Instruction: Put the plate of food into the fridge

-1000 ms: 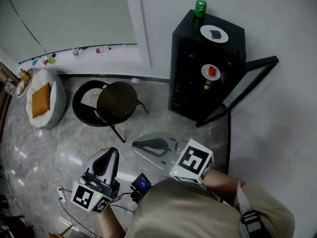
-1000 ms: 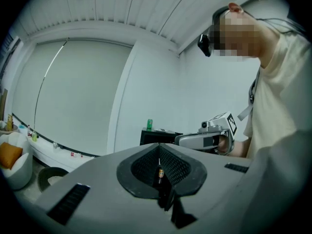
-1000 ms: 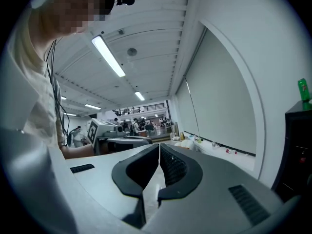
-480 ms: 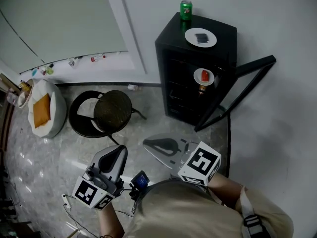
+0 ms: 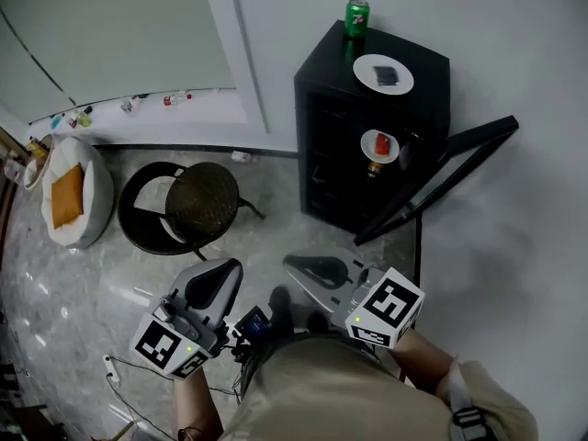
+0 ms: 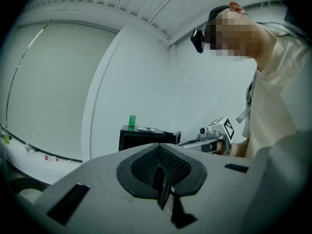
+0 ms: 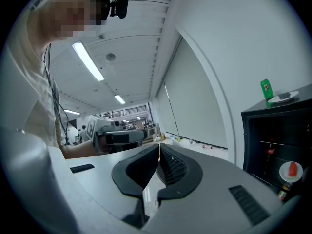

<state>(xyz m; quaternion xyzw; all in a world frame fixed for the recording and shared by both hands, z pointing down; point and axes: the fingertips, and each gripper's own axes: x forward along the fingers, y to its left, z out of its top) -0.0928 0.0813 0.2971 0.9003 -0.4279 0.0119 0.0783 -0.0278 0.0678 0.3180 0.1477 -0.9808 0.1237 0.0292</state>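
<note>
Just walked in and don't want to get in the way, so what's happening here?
A person stands facing a small black fridge, its door swung open, with a gripper in each hand. The left gripper and the right gripper are both shut and empty, short of the fridge. One plate with red food sits on a shelf inside; another plate and a green can are on top.

A black box-shaped fridge (image 5: 335, 145) stands far right against the white wall (image 5: 524, 44), its glass door (image 5: 482, 131) swung open to the right. On its top sit a green drink can (image 5: 356, 16) at the far corner and a white round plate (image 5: 383, 73) nearer. Inside, on a shelf, rests a small white plate of red food (image 5: 379, 145). Left of the fridge, on the grey stone floor (image 5: 276, 223), stands a round dark stool (image 5: 202, 200). Farther left lies a white padded seat (image 5: 66, 191).
</note>
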